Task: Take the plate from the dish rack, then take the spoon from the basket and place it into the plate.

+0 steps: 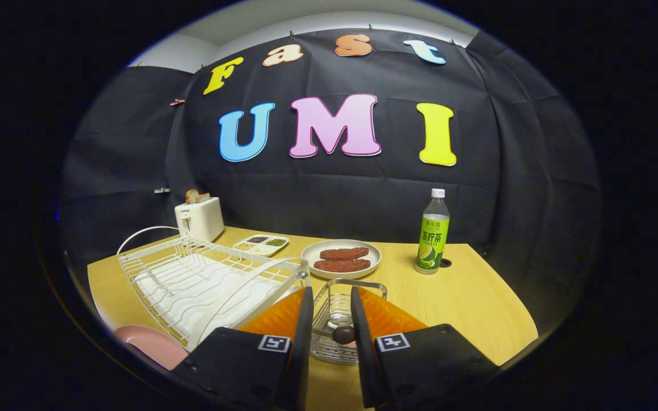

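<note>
Straddling the basket (337, 325), the gripper (332, 297) stands part-open, empty, seemingly above the spoon (343, 334).

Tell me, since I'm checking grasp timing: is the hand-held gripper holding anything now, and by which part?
Nothing is held. The hand-held gripper is open, its fingers either side of the wire basket, above the spoon's dark end.
</note>
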Demonstrator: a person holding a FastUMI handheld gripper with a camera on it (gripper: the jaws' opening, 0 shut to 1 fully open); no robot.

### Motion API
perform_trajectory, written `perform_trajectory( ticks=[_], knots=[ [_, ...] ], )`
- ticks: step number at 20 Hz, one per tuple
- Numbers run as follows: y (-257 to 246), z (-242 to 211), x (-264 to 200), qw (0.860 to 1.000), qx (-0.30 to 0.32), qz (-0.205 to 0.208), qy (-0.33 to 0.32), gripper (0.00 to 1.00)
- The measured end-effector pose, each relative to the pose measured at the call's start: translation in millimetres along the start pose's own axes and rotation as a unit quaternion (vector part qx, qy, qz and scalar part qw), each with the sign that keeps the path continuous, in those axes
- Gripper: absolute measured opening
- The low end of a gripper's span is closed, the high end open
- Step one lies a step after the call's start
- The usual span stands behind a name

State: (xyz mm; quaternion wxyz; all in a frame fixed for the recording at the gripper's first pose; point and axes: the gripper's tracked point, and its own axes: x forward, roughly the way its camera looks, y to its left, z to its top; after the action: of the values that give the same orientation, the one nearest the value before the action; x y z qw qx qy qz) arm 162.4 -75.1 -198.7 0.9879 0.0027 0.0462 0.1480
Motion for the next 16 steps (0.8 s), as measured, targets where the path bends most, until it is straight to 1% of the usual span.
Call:
perform_trajectory(
  ticks=[2, 3, 4, 5, 8, 9, 12, 16],
  knots=[
    [-1, -1, 1, 1.0, 0.0, -0.002, 0.002, 0.29],
    [-1, -2, 3, 1.0, 0.0, -0.002, 0.005, 0.25],
    [-3, -3, 4, 1.0, -0.002, -0.006, 0.011, 0.25],
    [-4, 0, 5, 1.0, -0.004, -0.008, 0.004, 0.21],
    [-6, 5, 10, 1.0, -0.003, -0.008, 0.002, 0.19],
    [-7, 6, 11, 1.0, 0.003, -0.009, 0.004, 0.17],
    [-14, 12, 17, 1.0, 0.019, -0.013, 0.013, 0.15],
    [-22, 31, 24, 0.999, 0.027, -0.023, 0.007, 0.15]
  ],
)
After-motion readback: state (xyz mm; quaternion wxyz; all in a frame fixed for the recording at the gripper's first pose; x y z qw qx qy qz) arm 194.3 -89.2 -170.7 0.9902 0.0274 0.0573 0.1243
